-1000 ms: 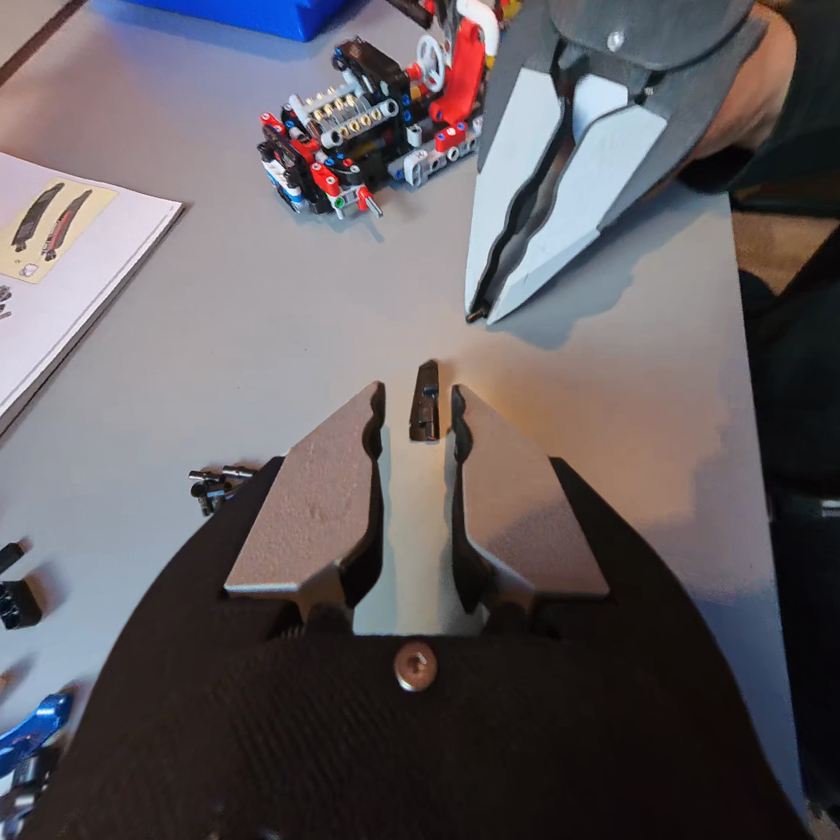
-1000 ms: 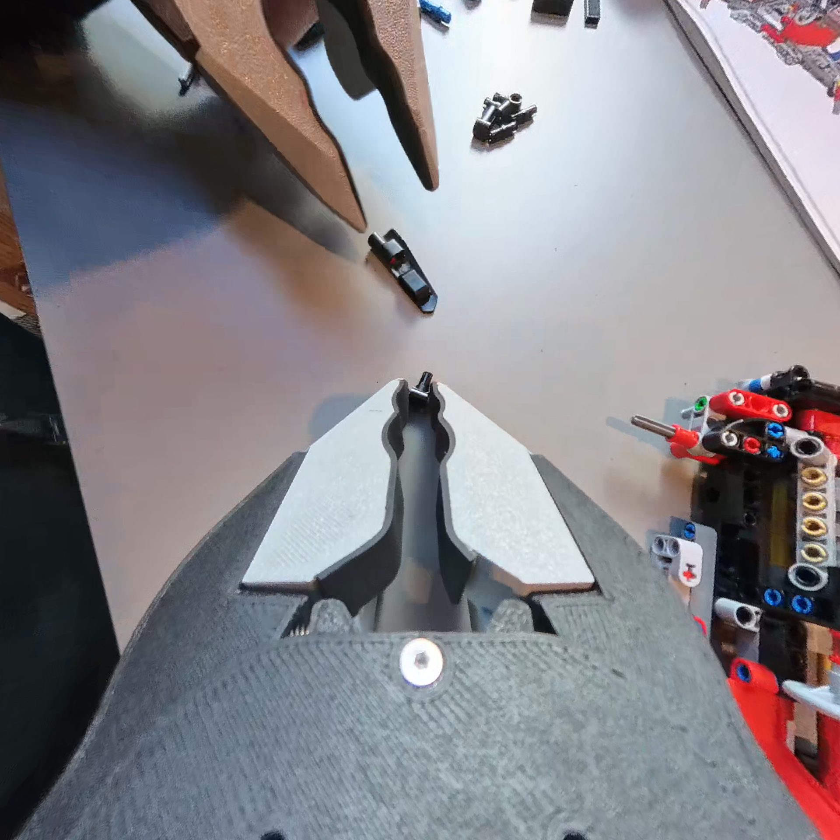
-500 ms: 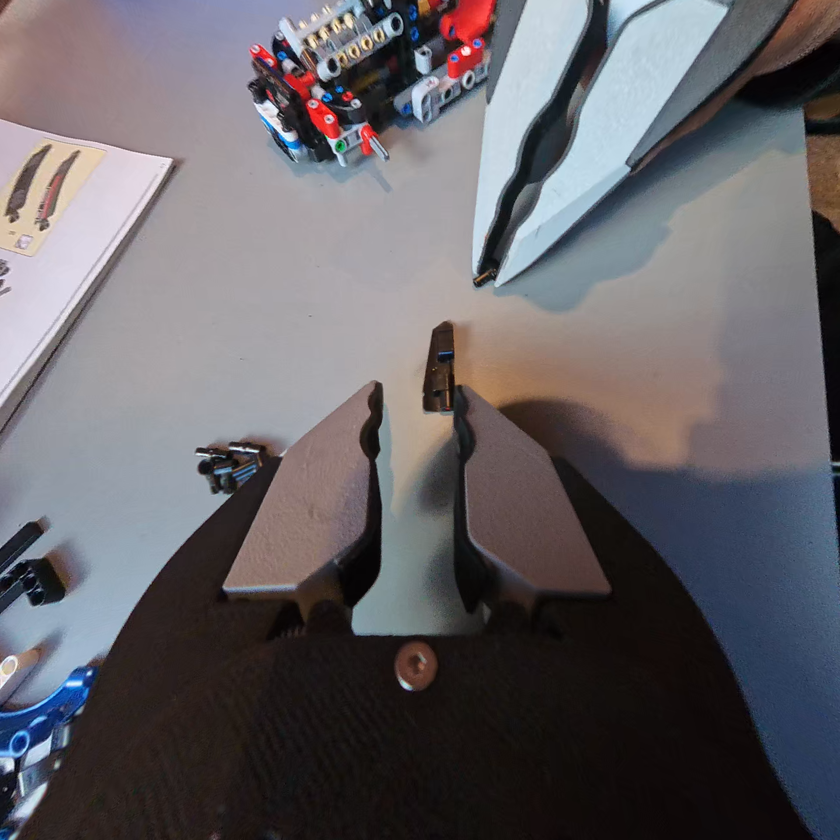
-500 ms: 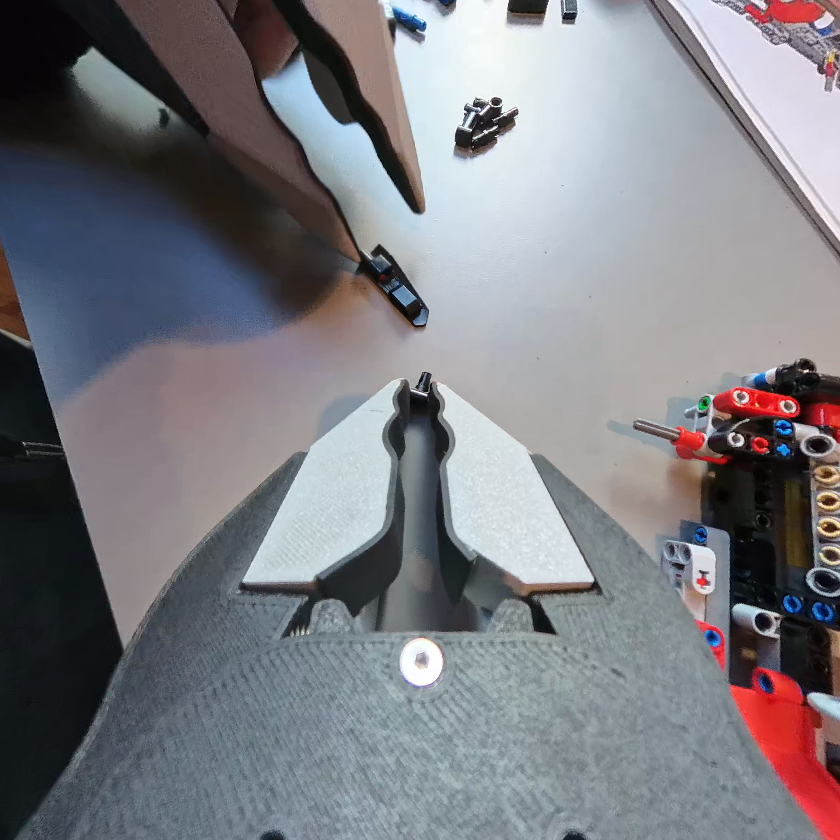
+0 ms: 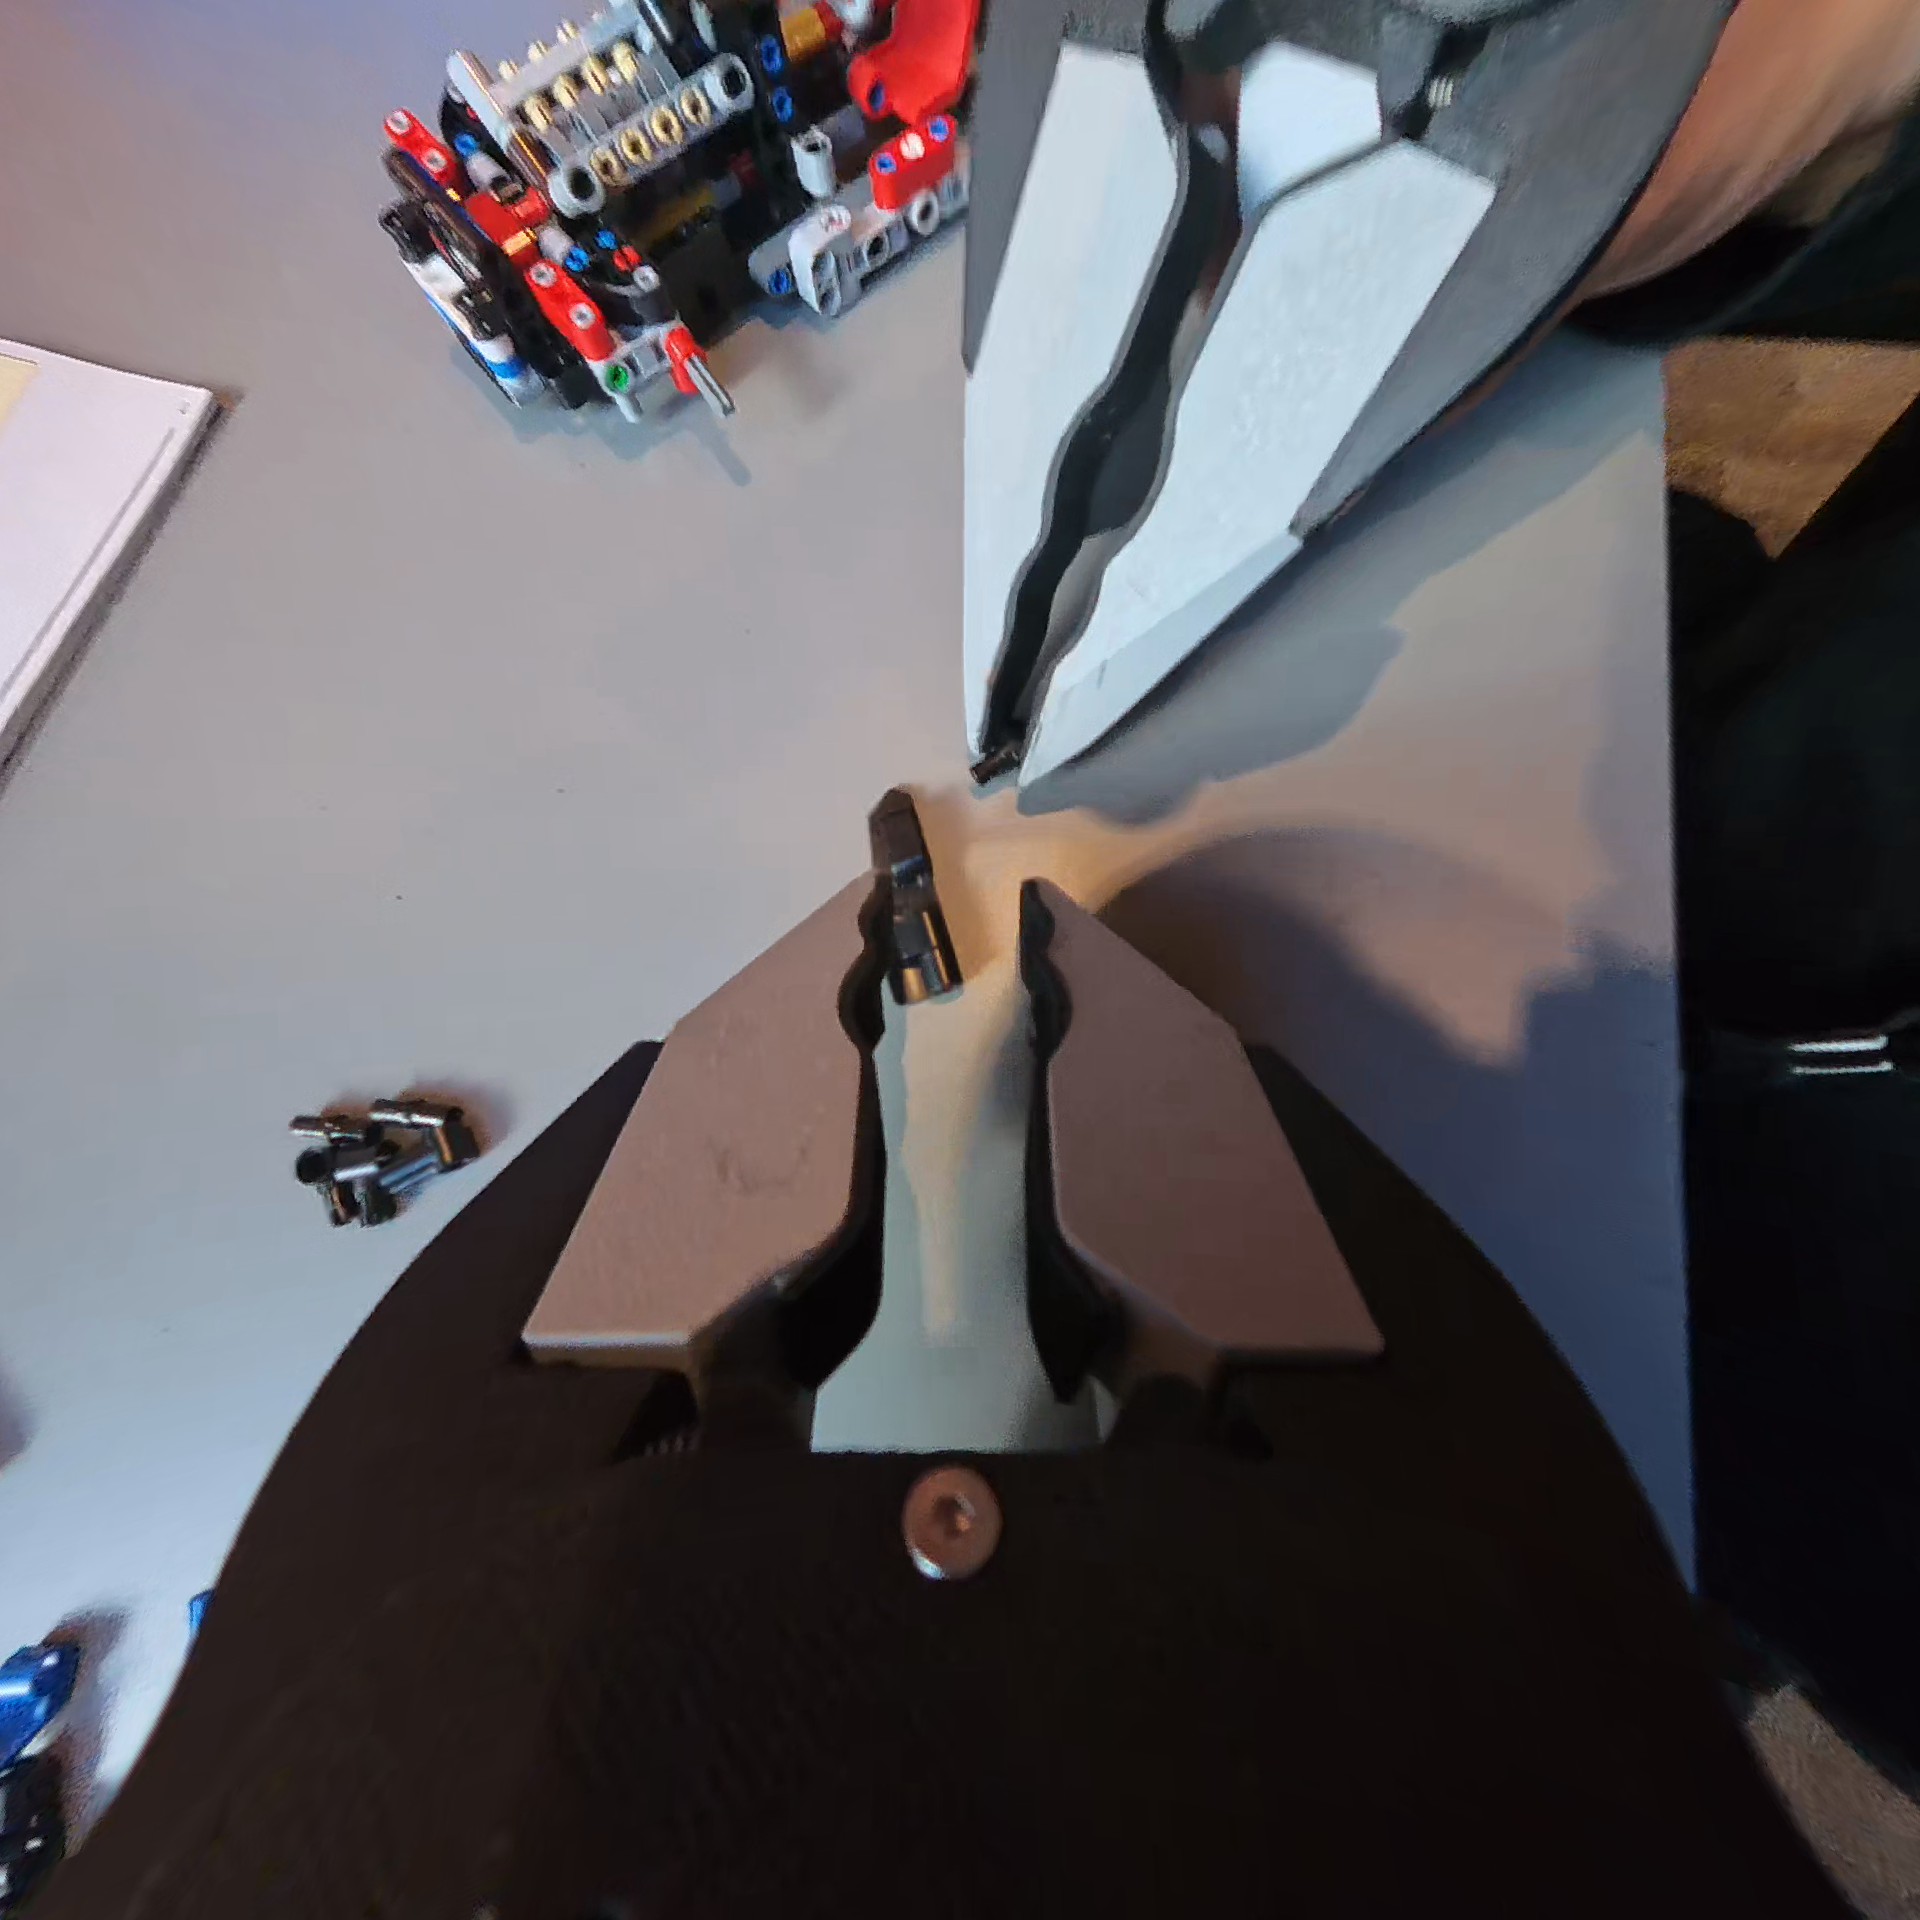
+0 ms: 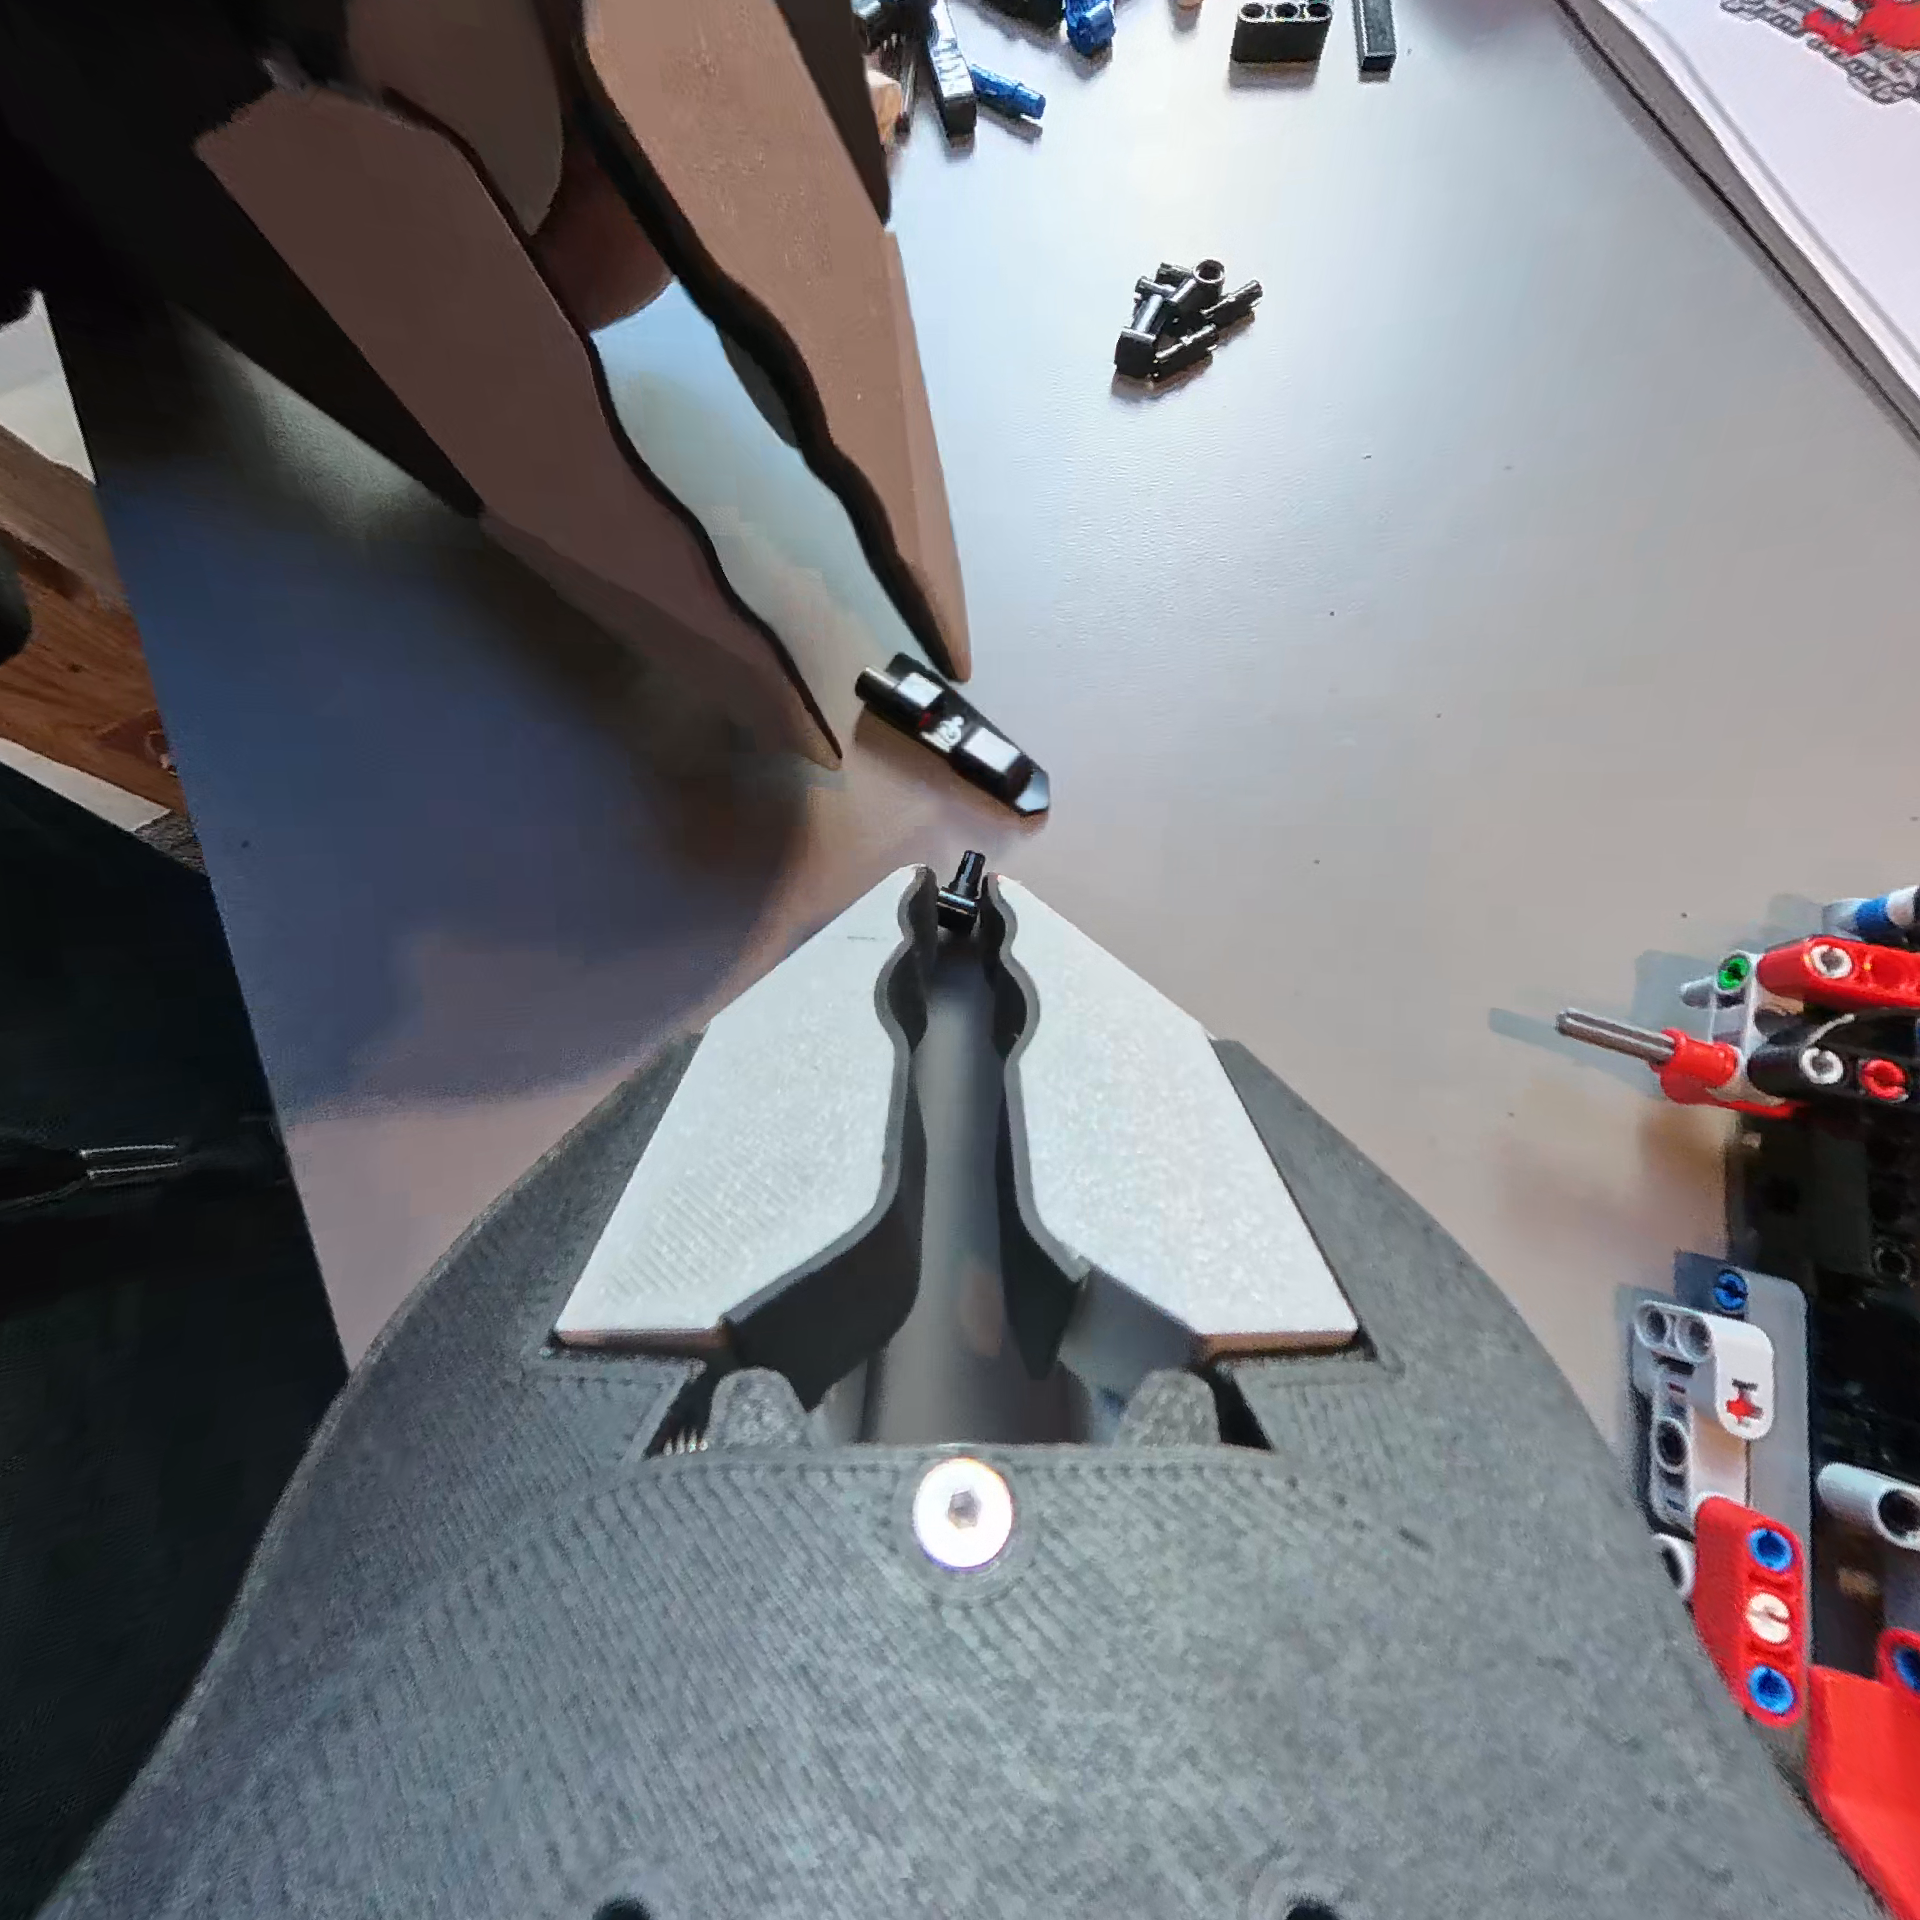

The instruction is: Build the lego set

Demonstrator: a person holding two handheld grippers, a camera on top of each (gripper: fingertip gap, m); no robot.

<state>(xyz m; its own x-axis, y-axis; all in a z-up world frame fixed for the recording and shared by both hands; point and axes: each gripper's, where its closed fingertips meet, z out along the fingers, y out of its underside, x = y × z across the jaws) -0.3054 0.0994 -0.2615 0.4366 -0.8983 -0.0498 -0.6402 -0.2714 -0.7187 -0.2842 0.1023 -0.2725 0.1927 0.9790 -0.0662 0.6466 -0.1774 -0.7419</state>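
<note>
Lego panel piece [image 5: 906, 902], black, flat on surface [image 5: 520, 675] between spread left claw [image 5: 948, 914] tips, ungrasped. Right claw [image 6: 961, 894] clenched on black pin [image 6: 962, 885]. Step: pick-up. Next: close on piece, hold steady for pin.

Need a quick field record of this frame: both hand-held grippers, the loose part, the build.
left hand-held gripper: open, fingers either side of black pointed piece
black pointed piece: lying on grey table, not gripped
right hand-held gripper: shut on small black pin
pin to piece: close, apart
partial lego build: on table, untouched
spare black pins: loose cluster
</note>
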